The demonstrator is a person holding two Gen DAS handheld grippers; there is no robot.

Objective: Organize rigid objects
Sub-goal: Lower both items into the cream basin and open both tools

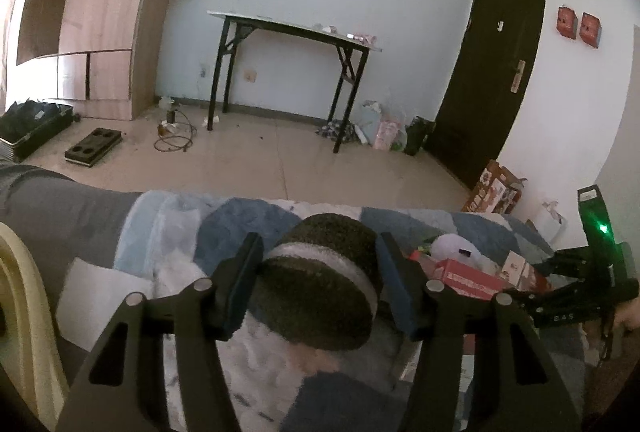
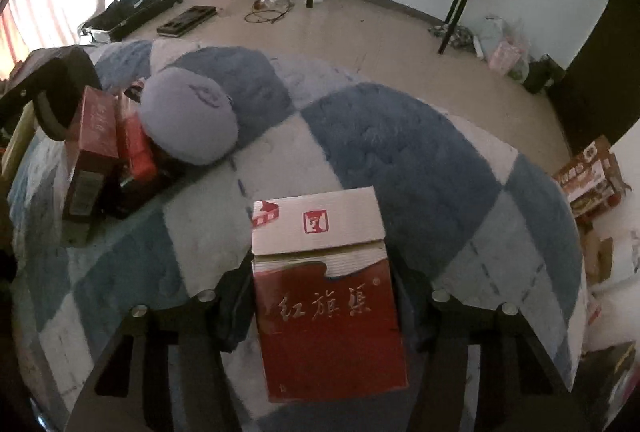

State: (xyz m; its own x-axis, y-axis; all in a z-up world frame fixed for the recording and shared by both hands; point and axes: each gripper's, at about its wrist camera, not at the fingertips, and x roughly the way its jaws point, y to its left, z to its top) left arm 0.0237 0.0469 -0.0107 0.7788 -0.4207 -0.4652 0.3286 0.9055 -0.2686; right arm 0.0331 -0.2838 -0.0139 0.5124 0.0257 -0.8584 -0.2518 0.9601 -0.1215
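Over the checked bed blanket, the left claw pinches a dark round cushion while the right claw grips a red carton, best set squarely beside the red boxes.

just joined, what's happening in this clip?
A person is sorting things on a blue checked blanket with two handheld grippers. The left gripper is closed on a round dark cushion with a pale band. The right gripper holds a red and white box. More red boxes are piled beside a round purple cushion.
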